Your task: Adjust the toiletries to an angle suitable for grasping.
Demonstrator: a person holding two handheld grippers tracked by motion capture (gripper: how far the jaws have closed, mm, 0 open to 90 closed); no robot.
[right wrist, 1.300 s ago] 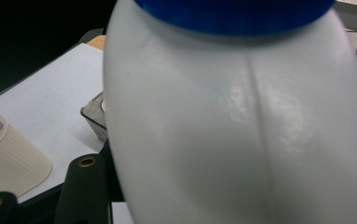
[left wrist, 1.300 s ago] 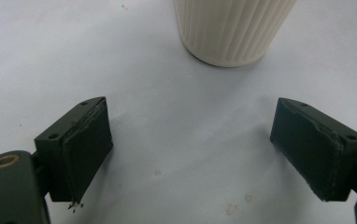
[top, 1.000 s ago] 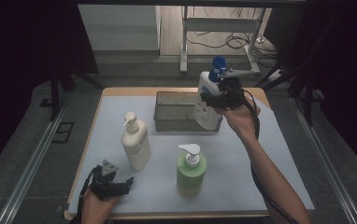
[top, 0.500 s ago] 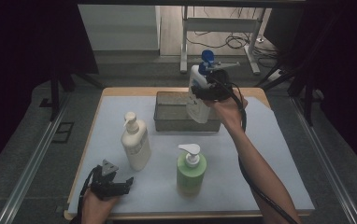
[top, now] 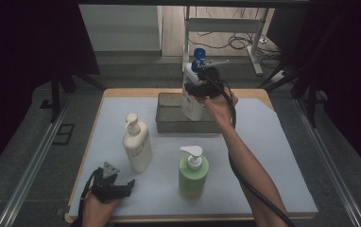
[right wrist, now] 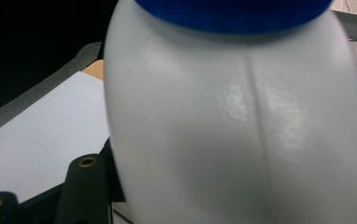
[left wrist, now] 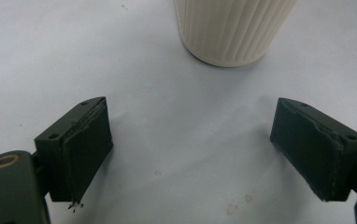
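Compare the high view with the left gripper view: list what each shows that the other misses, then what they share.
High view alone: the green pump bottle, the grey bin, and the right gripper holding a white bottle with a blue cap above the bin. Left gripper view alone: the left gripper up close, jaws wide apart with bare mat between them, pads worn. Both: the cream bottle and the white mat.

A lab or recording studio, by the look of it. Black curtains (top: 32,47) flank the white-covered tabletop (top: 273,142). Behind the tabletop, cables (top: 237,42) trail across bare floor by a metal stand (top: 226,26)
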